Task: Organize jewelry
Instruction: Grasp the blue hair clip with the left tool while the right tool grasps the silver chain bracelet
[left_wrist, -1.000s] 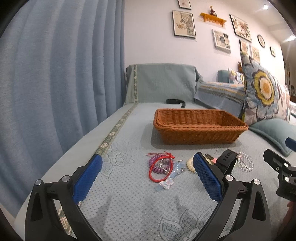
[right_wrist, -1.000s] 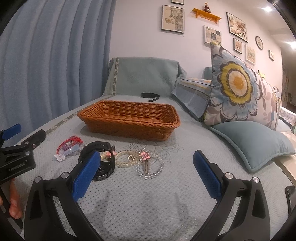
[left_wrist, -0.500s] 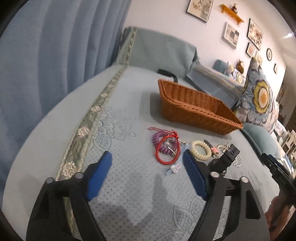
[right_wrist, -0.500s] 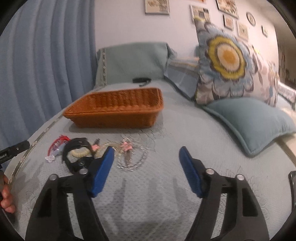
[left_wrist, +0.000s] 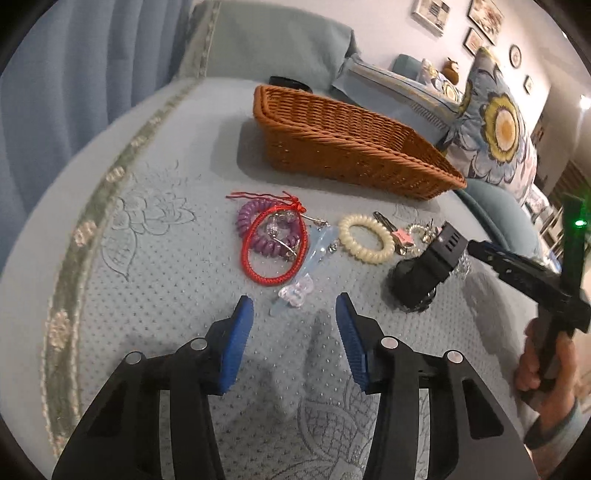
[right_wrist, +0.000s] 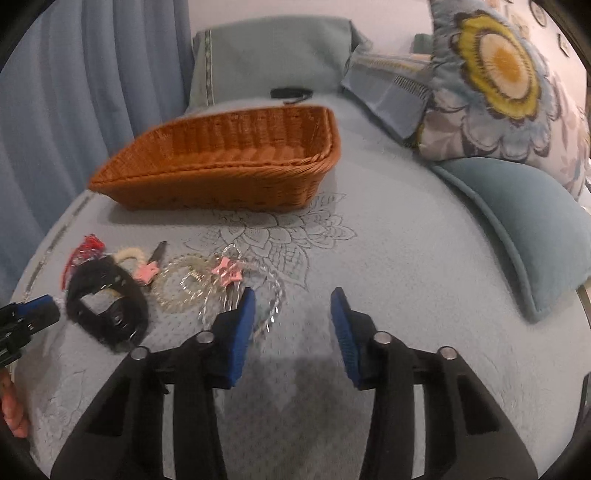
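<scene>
Wicker basket (left_wrist: 354, 147) sits on the blue quilted cover (left_wrist: 166, 288), with the jewelry strewn just in front of it: a red cord bracelet (left_wrist: 275, 245) over a purple coil (left_wrist: 266, 236), a cream coil (left_wrist: 365, 240), a black watch (right_wrist: 107, 306). Both the left gripper (left_wrist: 293, 321) and right gripper (right_wrist: 293, 314) have just been closing, jaws apart over bare cover with nothing between them.

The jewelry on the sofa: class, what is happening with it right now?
A person holds a gripper in each hand over scattered jewelry. The left gripper nears a clear clip beside a red bracelet; the right gripper nears a crystal bracelet. Both sets of jaws have just been closing, with nothing gripped. The basket looks empty.
</scene>
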